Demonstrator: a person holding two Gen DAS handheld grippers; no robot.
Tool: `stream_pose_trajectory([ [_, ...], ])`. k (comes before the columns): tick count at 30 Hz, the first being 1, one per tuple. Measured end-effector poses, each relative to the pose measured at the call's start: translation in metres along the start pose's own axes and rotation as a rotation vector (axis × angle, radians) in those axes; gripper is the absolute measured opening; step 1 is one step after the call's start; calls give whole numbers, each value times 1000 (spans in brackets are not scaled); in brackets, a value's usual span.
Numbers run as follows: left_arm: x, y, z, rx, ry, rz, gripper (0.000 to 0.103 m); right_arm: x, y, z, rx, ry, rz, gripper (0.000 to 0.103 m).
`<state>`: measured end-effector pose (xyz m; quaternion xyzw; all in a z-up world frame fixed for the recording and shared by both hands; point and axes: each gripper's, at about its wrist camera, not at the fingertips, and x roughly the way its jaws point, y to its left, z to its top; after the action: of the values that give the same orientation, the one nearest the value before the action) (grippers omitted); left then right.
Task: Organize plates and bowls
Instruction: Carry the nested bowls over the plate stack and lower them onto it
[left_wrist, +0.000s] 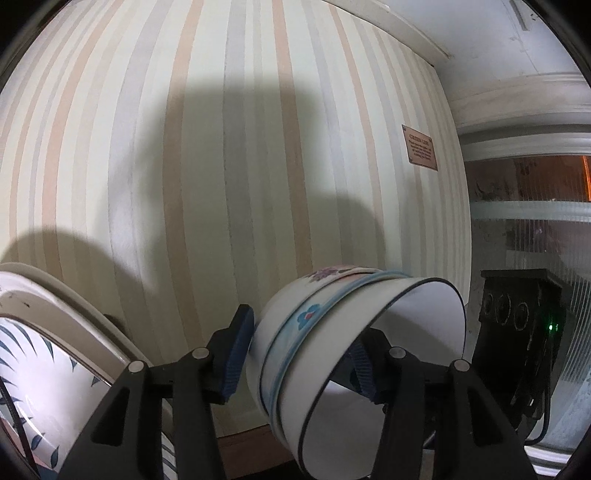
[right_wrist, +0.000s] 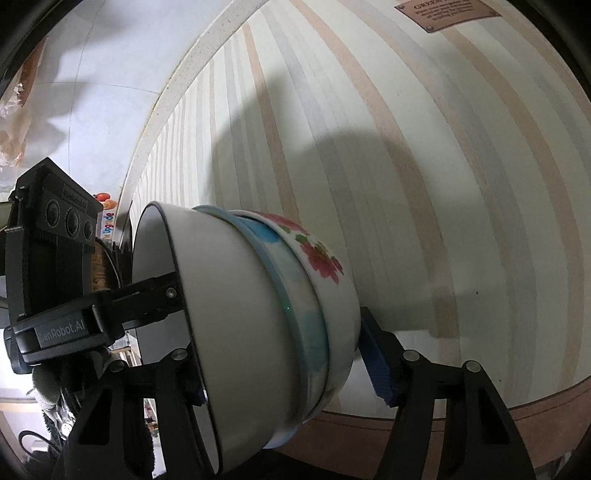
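Both the left claw (left_wrist: 301, 354) and right claw (right_wrist: 291, 363) pinch the sideways-tipped bowl stack (left_wrist: 332, 354), mouths facing right.

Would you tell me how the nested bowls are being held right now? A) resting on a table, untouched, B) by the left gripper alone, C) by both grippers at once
C: the bowl stack sits between the left gripper fingers, and the right gripper also straddles it.

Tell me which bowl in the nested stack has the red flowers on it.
The outermost bowl, at the bottom end of the nested stack: red flowers with green leaves. The middle bowl has blue trim; the inner bowl is plain white, dark-rimmed.
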<state>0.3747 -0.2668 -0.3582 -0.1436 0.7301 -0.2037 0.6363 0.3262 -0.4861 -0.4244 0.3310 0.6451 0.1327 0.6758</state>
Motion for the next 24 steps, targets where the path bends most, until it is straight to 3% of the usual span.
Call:
stream_pose_trajectory([
  [12,-1,-12,5,3,1,40,48,-3,-2,1,21,4,18,67],
  [24,-32,-9,0,7,-21,57,48,-12,21,3,4,13,37,66],
])
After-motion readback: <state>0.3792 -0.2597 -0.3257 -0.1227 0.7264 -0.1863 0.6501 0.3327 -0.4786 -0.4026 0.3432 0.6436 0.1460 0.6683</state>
